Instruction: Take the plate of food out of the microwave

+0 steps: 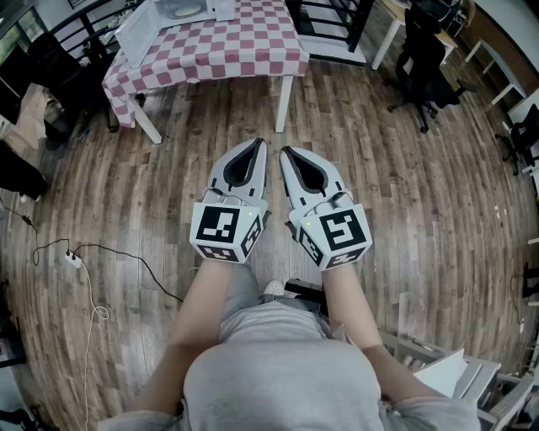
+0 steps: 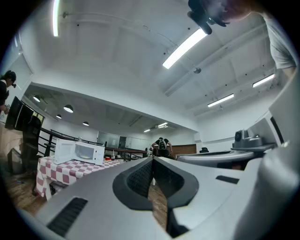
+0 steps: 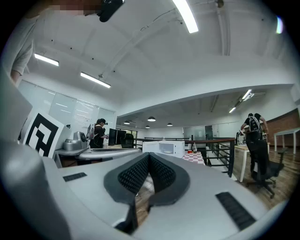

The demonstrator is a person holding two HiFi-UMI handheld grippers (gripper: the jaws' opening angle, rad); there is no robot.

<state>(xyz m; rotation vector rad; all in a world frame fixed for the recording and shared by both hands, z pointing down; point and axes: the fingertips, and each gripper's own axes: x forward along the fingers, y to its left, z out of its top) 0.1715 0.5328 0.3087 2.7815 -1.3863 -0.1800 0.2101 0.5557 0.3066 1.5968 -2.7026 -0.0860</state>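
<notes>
Microwave point(image 2: 77, 152) on checkered table point(image 1: 227, 50), wood floor point(image 1: 404, 210), left gripper point(image 1: 258, 146) and right gripper point(image 1: 285, 152) fingers closed

This is an open-plan office. Black swivel office chairs point(image 1: 425, 63) stand at the far right on a brown wood-plank floor point(image 1: 404, 210), with dark computer monitors point(image 3: 117, 137) on a desk at the left. Long ceiling strip lights point(image 2: 185, 47) run overhead. Far off, beside black metal railings point(image 3: 215, 152), a white microwave oven point(image 2: 77, 152) sits on a red-and-white checked tablecloth point(image 1: 244, 46).

The microwave point(image 1: 221, 10) and the far part of its table point(image 1: 244, 50) are cut off by the head view's top edge, and in both gripper views its contents are too small to tell.
</notes>
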